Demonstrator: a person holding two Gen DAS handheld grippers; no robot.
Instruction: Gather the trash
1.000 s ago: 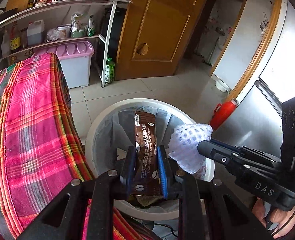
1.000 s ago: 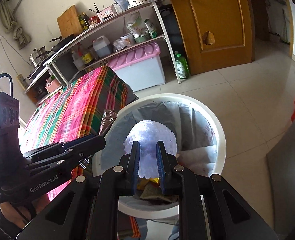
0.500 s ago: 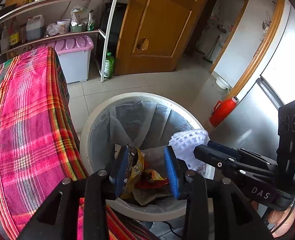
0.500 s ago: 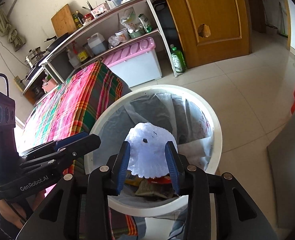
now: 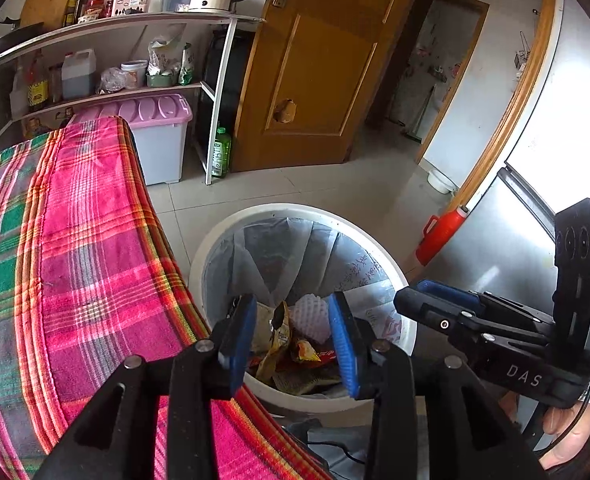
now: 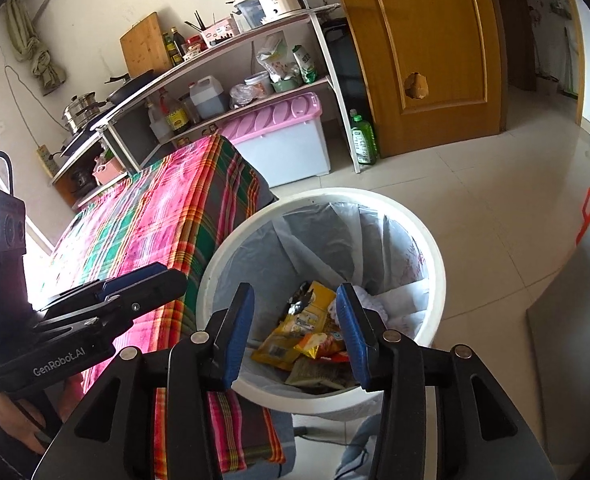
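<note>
Hovering both grippers over the white bin (image 5: pixel 389 270), you're holding the left gripper (image 5: pixel 293 340) agape and empty, the right gripper (image 6: pixel 295 330) widening, while the foam net (image 5: pixel 313 316) and wrappers (image 6: pixel 295 338) are lying inside.

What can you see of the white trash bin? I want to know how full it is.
The white trash bin is round, looks like plastic and stands upright on the tiled floor against the plaid-covered table. A thin translucent liner bag drapes inside. Crumpled snack wrappers and a white foam net lie at the bottom, well below the rim. Neither gripper touches it.
</note>
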